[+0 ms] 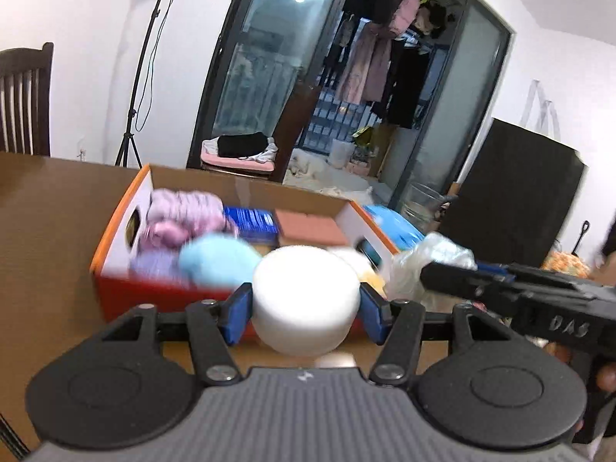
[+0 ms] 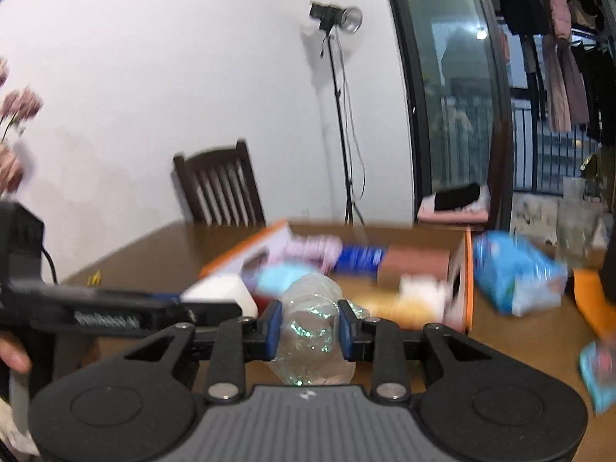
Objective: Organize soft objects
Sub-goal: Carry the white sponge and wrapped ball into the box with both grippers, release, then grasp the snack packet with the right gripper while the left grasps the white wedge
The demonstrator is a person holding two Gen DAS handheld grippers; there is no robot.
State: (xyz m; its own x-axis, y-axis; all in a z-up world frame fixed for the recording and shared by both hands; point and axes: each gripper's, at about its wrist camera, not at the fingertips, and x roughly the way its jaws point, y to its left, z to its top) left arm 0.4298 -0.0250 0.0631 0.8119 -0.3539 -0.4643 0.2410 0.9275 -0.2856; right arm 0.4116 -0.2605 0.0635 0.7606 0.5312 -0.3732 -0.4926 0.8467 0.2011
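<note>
My left gripper [image 1: 306,302] is shut on a white foam cylinder [image 1: 306,300], held just in front of an orange-rimmed cardboard box [image 1: 115,231]. The box holds pink-purple knit items [image 1: 181,215], a light blue soft ball [image 1: 219,260], a blue pack [image 1: 252,221] and a reddish-brown block [image 1: 312,227]. My right gripper [image 2: 310,327] is shut on a crumpled clear plastic bag [image 2: 312,327]; the bag also shows in the left wrist view [image 1: 427,265], right of the cylinder. The box [image 2: 467,281] and the cylinder [image 2: 221,292] show in the right wrist view.
The brown table [image 1: 46,231] carries the box. A blue-and-white plastic pack [image 2: 516,277] lies right of the box, with an orange item [image 2: 589,300] and a blue packet [image 2: 600,369] further right. A dark wooden chair [image 2: 219,188] and a light stand [image 2: 338,115] stand behind the table.
</note>
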